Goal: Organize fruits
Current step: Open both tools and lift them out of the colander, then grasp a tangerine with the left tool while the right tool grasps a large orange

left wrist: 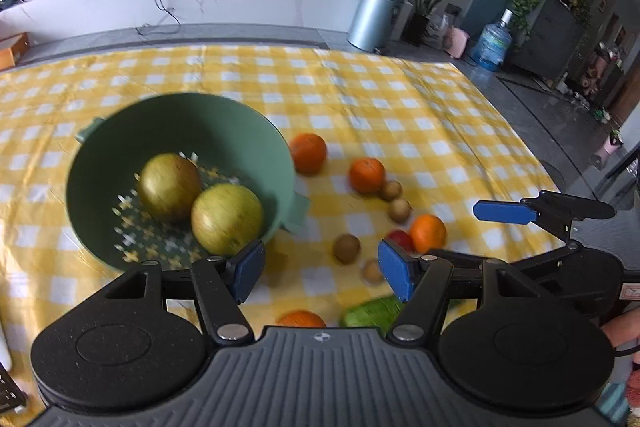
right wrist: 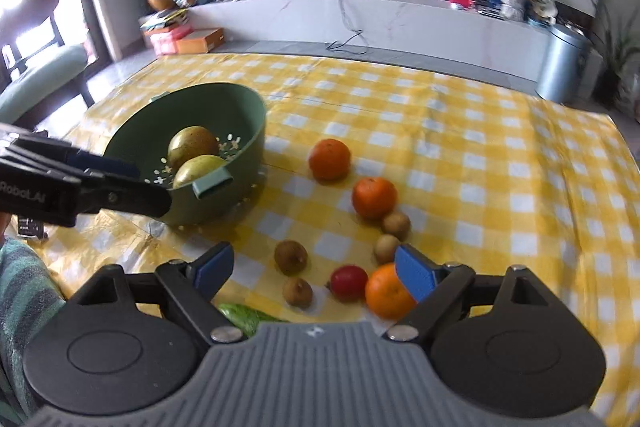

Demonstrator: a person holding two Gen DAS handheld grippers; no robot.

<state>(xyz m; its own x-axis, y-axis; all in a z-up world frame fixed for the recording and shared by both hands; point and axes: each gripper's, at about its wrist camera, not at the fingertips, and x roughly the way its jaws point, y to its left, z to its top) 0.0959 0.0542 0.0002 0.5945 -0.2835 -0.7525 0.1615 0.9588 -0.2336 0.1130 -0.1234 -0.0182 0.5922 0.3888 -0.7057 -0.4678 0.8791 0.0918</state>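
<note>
Both grippers same build. Left gripper [left wrist: 321, 269]: grey ribbed housing w/ small round logo at centre, two black round discs either side, black linkage arms w/ silver pivot screws, blue pads [left wrist: 250, 269] on fingertips. Right gripper [right wrist: 314, 269]: identical; grey ribbed body, black discs, silver screws, blue pads [right wrist: 414, 277]. Seen side-on, left unit carries white lettering "RoboLAI" (approx.) on black casing. Person: striped teal/grey knit sleeve [right wrist: 20, 311]. Thin black cable near the hand [left wrist: 624, 331].

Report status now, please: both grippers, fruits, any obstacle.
Left gripper, right gripper open, empty. Two pears in green bowl. Oranges on cloth. No obstacle.
</note>
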